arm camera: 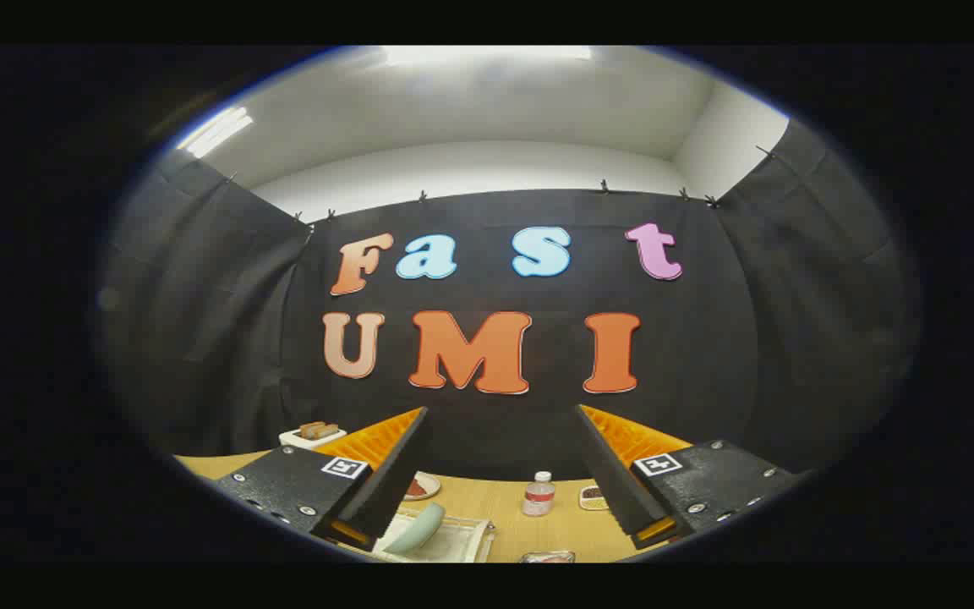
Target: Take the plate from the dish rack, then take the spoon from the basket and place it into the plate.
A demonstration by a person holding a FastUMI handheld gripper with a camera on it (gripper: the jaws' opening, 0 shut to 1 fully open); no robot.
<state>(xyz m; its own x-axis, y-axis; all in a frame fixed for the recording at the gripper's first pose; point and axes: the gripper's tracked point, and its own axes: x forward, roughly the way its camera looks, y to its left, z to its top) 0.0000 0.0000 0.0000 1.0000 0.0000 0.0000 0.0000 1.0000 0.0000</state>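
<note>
My gripper point(500, 423) is held high above the wooden table point(504, 507), its two fingers point(394, 474) spread wide apart and open with nothing between them. Below, close to the left finger, a pale green plate point(415, 529) stands on edge in a white dish rack point(462, 541). The plate is well beneath the fingers and untouched. I cannot make out the spoon or the basket.
A small plastic bottle point(538, 494) stands on the table between the fingers. Beside it a small dish of dark food point(593, 497) rests by the right finger. Another plate with reddish food point(421, 486) lies by the left finger. A white tray with brown blocks point(314, 433) sits far left.
</note>
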